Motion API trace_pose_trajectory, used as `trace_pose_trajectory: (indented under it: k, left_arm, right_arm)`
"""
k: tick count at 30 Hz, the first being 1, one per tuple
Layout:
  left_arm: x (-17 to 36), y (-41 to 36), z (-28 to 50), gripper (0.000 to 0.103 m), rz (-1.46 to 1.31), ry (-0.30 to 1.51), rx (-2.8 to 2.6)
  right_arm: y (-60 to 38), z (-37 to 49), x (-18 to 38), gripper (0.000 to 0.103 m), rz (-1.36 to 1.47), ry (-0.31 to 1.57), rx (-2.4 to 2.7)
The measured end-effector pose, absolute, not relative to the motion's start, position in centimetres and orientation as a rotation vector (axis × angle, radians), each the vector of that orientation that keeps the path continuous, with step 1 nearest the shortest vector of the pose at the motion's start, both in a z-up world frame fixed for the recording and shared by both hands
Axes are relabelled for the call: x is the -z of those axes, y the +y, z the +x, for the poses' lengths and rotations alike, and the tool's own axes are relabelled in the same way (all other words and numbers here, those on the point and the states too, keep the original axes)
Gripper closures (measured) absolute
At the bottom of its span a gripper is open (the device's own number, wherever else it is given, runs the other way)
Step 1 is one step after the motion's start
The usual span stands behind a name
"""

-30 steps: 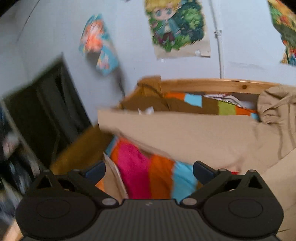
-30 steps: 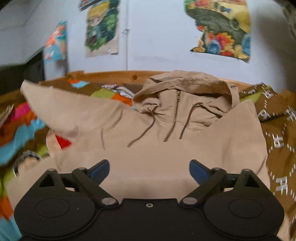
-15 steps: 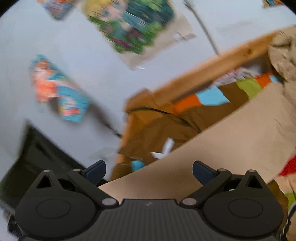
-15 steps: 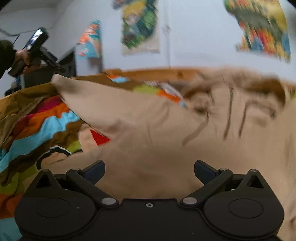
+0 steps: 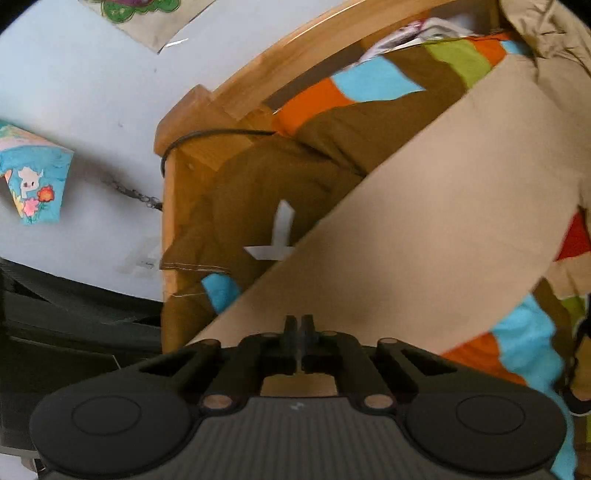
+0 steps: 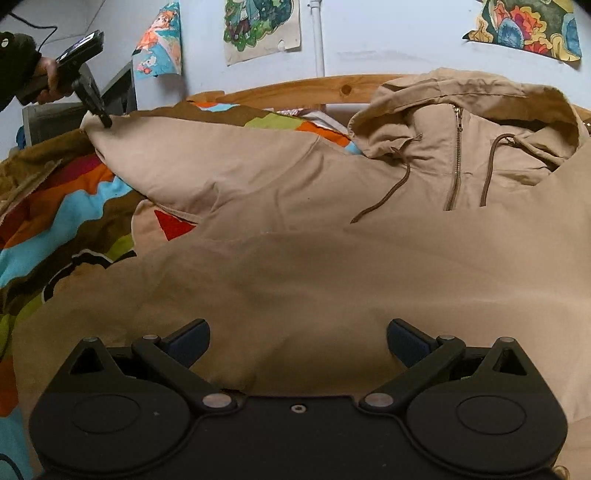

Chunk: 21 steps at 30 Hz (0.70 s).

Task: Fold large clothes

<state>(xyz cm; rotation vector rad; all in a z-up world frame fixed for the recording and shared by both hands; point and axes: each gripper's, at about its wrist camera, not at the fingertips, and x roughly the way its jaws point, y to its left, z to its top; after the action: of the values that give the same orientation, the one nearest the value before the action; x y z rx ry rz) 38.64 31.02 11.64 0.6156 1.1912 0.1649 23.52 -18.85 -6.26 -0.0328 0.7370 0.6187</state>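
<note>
A large beige hooded sweatshirt (image 6: 332, 266) lies spread on a bed, hood, zip and brown drawstrings at the upper right. Its left sleeve (image 5: 424, 206) stretches out towards the bed's far left corner. My left gripper (image 5: 299, 325) is shut on the cuff end of that sleeve. In the right wrist view the left gripper (image 6: 105, 122) pinches the sleeve tip at the upper left, held by a hand. My right gripper (image 6: 297, 336) hovers open over the sweatshirt's lower body, with nothing between its fingers.
A bedspread (image 6: 55, 221) in orange, blue, green, brown and red covers the bed. The wooden bed frame (image 6: 295, 86) runs along a pale wall with posters (image 6: 260, 27). A dark desk or cabinet (image 5: 66, 325) stands left of the bed corner (image 5: 184, 147).
My left gripper went from open to shut on the sleeve end and tilted over the bed's corner. The right gripper stayed open and swung back to face the hood.
</note>
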Motion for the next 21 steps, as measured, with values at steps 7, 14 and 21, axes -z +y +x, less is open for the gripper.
trace_pose_trajectory:
  k: [7,14,21]
  left_arm:
    - [-13.2,27.7,36.3,0.103,0.631,1.098,-0.196]
    - [-13.4,29.3,32.4,0.059,0.423,0.936,-0.365]
    - [-13.8,28.6,36.3,0.020,0.739,0.982,-0.265]
  right_arm:
    - [-20.5,22.7,4.4,0.001,0.010,0.711,-0.612]
    - [-21.3,21.8,2.8,0.001,0.035,0.675,-0.607]
    - [-20.2,21.9,4.3,0.001,-0.020,0.675,-0.660]
